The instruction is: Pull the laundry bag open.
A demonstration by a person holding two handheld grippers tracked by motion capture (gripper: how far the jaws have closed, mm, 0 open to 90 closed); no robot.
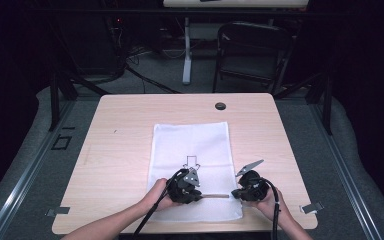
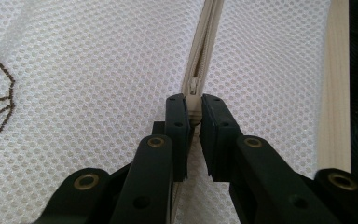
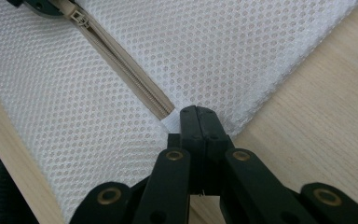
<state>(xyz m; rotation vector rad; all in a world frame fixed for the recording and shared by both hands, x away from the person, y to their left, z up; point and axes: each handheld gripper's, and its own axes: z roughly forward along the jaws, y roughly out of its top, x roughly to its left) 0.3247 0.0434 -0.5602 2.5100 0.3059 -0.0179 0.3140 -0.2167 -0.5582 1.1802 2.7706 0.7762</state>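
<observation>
The left gripper (image 2: 194,109) has its jaws nearly closed, pinching the zipper pull (image 2: 194,88) of a white mesh laundry bag (image 1: 191,145). The right gripper (image 3: 199,116) is clamped tight on the bag's edge at the end of the beige zipper (image 3: 126,70). The bag lies flat on the wooden table (image 1: 120,130), its zipper running along the near side between both grippers.
</observation>
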